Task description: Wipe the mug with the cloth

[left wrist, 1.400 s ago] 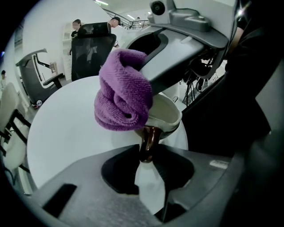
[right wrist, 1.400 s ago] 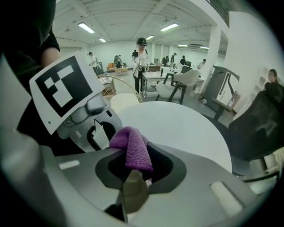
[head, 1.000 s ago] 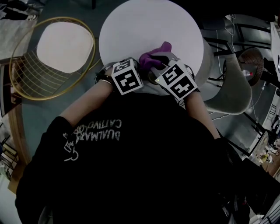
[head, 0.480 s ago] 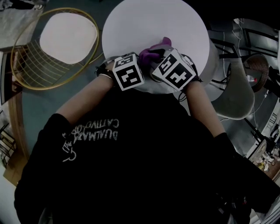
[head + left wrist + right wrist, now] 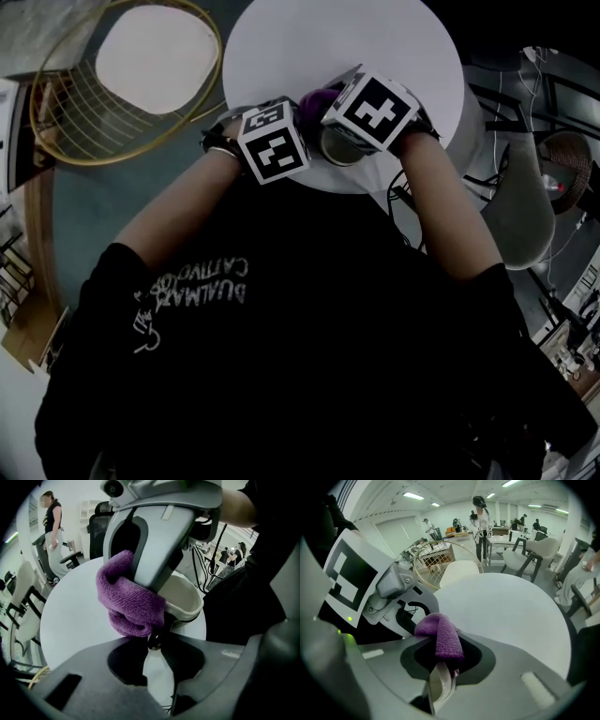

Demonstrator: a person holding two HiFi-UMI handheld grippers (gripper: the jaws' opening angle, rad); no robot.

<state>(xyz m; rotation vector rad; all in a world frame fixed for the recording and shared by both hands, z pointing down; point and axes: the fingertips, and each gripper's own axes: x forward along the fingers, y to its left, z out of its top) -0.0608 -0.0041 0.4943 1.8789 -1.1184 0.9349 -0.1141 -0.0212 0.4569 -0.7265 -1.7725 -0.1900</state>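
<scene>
A cream mug (image 5: 339, 150) (image 5: 183, 597) stands near the front edge of the round white table (image 5: 328, 47). My left gripper (image 5: 154, 641) is shut on the mug's dark handle side, low at the rim, and its jaws have just been closing a little. My right gripper (image 5: 443, 665) is shut on the purple cloth (image 5: 443, 637) (image 5: 129, 604) (image 5: 317, 99). It comes down from above and presses the cloth over the mug's rim, so the pale wall (image 5: 439, 688) shows between its jaws. In the head view the marker cubes hide both pairs of jaws.
A gold wire chair with a white seat (image 5: 155, 56) stands left of the table and a grey chair (image 5: 520, 216) right of it. Cables hang at the table's right edge. People (image 5: 52, 531) (image 5: 480, 522) stand far back in the room.
My right gripper has rolled and tipped over the mug, so most of the cloth is now under its cube. The mug's mouth now shows between the cubes. My left gripper has stayed put.
</scene>
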